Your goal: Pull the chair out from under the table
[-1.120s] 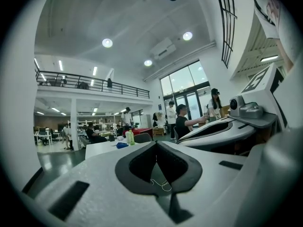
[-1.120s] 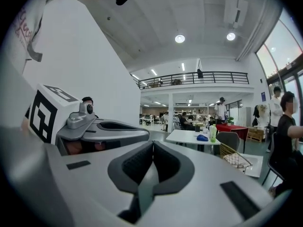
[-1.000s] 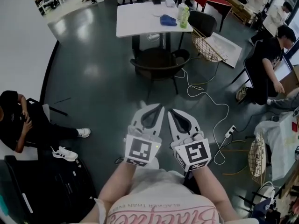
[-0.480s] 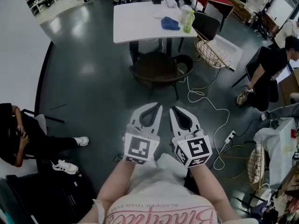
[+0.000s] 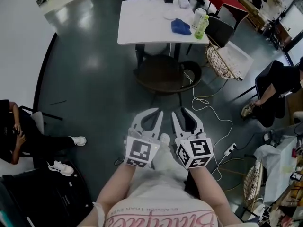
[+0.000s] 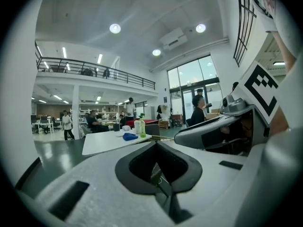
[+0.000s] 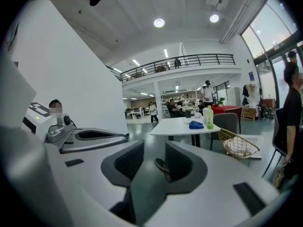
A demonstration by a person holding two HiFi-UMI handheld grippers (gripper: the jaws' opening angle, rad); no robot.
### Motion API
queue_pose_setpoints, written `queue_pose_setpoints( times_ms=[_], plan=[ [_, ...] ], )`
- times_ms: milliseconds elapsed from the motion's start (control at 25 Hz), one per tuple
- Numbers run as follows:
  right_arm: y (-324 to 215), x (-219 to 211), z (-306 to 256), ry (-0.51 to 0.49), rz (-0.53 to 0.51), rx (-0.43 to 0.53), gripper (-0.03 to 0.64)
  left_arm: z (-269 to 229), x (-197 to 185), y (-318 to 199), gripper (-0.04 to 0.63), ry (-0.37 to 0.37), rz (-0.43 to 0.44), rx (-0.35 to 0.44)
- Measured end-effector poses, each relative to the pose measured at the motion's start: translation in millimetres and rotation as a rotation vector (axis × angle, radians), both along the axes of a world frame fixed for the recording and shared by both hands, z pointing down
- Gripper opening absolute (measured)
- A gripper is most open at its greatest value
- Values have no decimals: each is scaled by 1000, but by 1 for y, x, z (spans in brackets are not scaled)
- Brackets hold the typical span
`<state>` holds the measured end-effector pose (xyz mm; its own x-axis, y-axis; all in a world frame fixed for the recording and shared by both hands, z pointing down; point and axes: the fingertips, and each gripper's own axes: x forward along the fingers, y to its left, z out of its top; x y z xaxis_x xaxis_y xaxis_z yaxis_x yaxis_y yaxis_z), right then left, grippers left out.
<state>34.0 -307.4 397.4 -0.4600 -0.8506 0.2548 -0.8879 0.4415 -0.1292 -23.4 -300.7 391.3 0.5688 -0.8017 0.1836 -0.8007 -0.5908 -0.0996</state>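
A dark round-seated chair (image 5: 163, 72) stands tucked half under the near edge of a white table (image 5: 147, 22). Both grippers are held side by side in front of the person, pointing at the chair and well short of it. My left gripper (image 5: 154, 111) is shut, its tips meeting with nothing in them; the left gripper view shows its jaws (image 6: 154, 143) closed, with the table (image 6: 106, 143) beyond. My right gripper (image 5: 185, 110) has a narrow gap between its jaws, which are opening, and nothing lies between them (image 7: 154, 148). The table (image 7: 182, 125) lies ahead.
A blue cloth (image 5: 181, 26) and a green bottle (image 5: 201, 27) sit on the table. A wire basket (image 5: 222, 60) and a black chair (image 5: 220, 30) stand to its right. A white cable (image 5: 208, 103) runs over the floor to a power strip (image 5: 230, 136). People sit at left (image 5: 19, 136) and right (image 5: 279, 89).
The person has walked closer, so the table and chair sit nearer in the head view. Both grippers moved forward together. The right gripper's jaws have parted slightly.
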Motion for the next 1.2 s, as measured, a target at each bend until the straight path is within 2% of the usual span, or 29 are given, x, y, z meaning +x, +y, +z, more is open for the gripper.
queue_pose_setpoints(
  times_ms=[40,280,520,800,1040,1200],
  plan=[
    [-10,4,4,2,-3,-14,112,3,4,-9,2,-2,-4,-5],
    [-93,53,28,25,17,-71,115,17,32,-81,2,-8,-44,-22],
    [-168,96,73,40,15,-181,123,32,53,-136,2,-43,-97,-36],
    [-196,114,149,38,84,-362,133,59,77,-181,2,-66,-93,-58],
    [-202,113,210,21,167,-522,155,95,79,-208,2,-80,-87,-122],
    [-202,110,257,-3,214,-664,190,121,78,-215,2,-108,-87,-172]
  ],
)
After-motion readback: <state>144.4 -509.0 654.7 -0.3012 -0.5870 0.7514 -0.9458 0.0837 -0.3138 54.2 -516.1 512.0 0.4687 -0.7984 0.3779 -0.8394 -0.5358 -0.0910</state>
